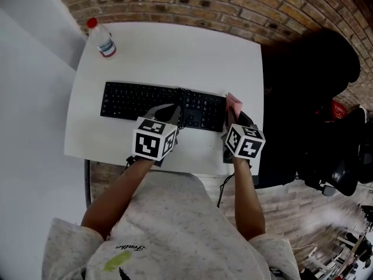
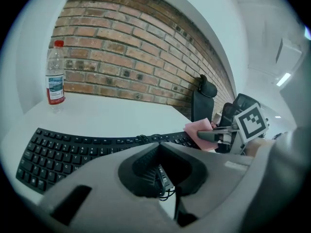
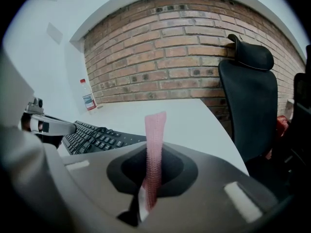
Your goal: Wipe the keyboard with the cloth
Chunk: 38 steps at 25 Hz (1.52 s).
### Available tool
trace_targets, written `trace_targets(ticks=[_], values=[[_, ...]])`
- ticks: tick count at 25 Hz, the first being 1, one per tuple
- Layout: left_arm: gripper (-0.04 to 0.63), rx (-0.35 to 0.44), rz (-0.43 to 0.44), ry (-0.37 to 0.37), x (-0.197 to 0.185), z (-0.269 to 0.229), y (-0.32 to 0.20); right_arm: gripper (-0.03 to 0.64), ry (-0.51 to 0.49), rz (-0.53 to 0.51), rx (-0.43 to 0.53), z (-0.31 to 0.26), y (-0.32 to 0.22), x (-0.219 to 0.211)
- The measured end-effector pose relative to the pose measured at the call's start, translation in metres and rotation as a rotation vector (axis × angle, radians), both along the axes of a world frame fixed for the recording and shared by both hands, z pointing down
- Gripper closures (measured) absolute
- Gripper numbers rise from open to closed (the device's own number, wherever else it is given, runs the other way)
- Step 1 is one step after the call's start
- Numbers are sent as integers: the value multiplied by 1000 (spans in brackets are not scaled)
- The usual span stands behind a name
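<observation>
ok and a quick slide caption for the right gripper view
Right gripper pinching a pink cloth upright, with the black keyboard lying on the white table ahead.

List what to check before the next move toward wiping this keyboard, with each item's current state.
1. Grip on the cloth: ok. The right gripper has its jaws together on the pink cloth, which stands up between them.
2. Cloth on the keys: not ok. It is held at the right end of the keyboard, not laid over it.
3. Wiping path clear: not ok. The keyboard's black cable lies bunched on the keys.
4. Left gripper steadying the keyboard: cannot tell. It is over the keys with its jaws together, and contact is not visible.
5. Water bottle out of the way: ok. It stands upright and capped at the far left corner.
</observation>
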<state>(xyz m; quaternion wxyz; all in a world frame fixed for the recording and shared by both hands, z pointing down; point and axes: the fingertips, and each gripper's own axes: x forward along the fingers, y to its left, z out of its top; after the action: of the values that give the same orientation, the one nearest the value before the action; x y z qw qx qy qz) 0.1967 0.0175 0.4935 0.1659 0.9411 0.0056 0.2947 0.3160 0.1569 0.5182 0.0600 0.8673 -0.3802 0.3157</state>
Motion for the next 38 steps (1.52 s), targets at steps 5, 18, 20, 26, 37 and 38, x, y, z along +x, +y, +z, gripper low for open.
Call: trace_targets(ticks=[5,18,20,26,37,38], values=[[598,0,-32,2,-1,0,-3,592,11,-44,-4,-1,-7,7],[598,8,-96,-3,-7,0,-18,593,106,-261,-144,-3,-22,27],[598,5,-98,-4,-8,1,-20,592,129,-296,-165,-6,-25,31],[598,4,-100,6,-7,-1,-28,594,206,-449,-244,-14,-37,35],[598,-8,-78,28,-7,-6,-39,594,248,-684,-378,-2,-62,10],[598,-9,-76,28,-8,-6,-40,594,243,-685,-378,-1,-64,9]])
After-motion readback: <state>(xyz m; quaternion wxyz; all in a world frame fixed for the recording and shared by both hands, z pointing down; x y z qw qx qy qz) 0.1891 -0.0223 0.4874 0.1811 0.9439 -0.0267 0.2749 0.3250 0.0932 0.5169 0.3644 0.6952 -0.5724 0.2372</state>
